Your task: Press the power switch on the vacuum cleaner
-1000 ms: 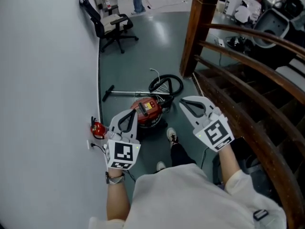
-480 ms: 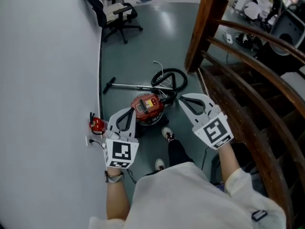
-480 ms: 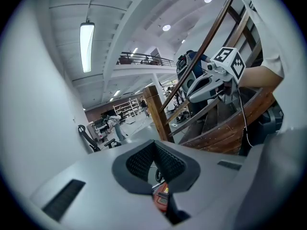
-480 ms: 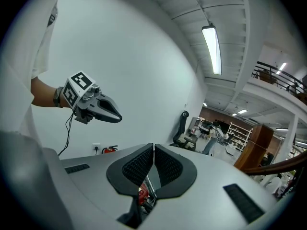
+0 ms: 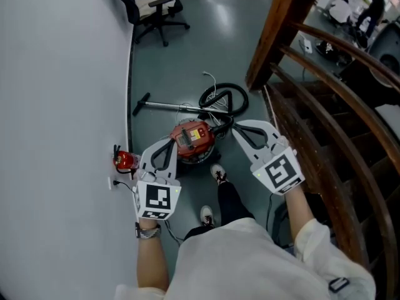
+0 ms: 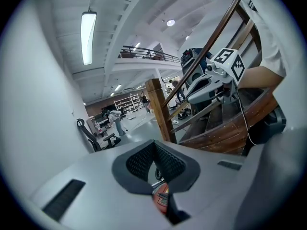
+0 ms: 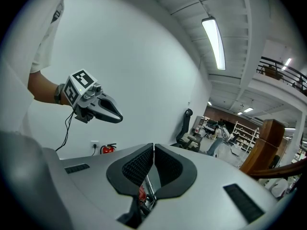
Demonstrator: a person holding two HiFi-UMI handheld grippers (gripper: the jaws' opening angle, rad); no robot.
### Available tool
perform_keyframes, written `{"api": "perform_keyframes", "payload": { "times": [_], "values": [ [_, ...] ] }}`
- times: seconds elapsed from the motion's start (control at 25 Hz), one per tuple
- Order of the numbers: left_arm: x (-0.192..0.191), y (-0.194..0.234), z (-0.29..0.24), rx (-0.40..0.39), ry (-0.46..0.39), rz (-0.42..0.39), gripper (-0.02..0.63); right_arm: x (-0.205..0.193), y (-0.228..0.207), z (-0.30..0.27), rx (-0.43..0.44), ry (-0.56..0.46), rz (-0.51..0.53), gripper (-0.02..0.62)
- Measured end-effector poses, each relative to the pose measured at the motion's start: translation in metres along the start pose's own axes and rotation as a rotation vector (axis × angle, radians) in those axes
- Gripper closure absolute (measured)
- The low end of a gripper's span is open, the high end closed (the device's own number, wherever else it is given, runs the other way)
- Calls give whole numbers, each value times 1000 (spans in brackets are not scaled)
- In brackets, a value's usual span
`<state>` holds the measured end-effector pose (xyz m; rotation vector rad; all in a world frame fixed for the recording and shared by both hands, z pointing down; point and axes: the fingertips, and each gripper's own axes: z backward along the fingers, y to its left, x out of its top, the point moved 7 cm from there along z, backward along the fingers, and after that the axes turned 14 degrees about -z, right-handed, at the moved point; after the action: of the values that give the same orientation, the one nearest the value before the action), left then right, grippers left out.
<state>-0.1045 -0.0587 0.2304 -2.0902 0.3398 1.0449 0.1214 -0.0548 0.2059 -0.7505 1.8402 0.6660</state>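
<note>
Both grippers are held out ahead of a white-shirted torso (image 5: 250, 261), above the floor (image 5: 187, 55). Left gripper (image 5: 171, 146): jaws closed tip to tip with nothing gripped, and only a sliver of red is seen through the gap under the pads. Right gripper (image 5: 240, 132): jaws likewise closed and empty. Two shoes (image 5: 218, 174) are planted just below the tips in the head view. The vacuum cleaner (image 5: 192, 141), a red canister on a black base, sits on the floor just ahead of the front shoe and between the two gripper tips, nearer the left one. Contact with it cannot be confirmed. A yellow panel is seen on top, but the power switch cannot be singled out. The working lane is bounded left by the white wall (image 5: 62, 105) and right by the wooden stair railing (image 5: 325, 99) and its newel post (image 5: 278, 33). A narrow strip is left between canister and wall, partly taken by a fire extinguisher (image 5: 125, 160) and a wall outlet (image 5: 113, 183). Just past the canister the lane is crossed by the wand (image 5: 165, 106) and the coiled hose (image 5: 223, 97). Open floor lies beyond, up to an office chair (image 5: 153, 8) by the wall. Shelving (image 7: 242, 128) is seen at the far end, its contents too small to read.
</note>
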Motion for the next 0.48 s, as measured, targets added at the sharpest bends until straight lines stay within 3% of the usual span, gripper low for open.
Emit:
{"api": "perform_keyframes", "payload": {
  "times": [0.48],
  "values": [
    [-36, 6, -55, -7, 74, 54, 607, -40, -29, -63, 78, 51, -35, 565]
  ]
}}
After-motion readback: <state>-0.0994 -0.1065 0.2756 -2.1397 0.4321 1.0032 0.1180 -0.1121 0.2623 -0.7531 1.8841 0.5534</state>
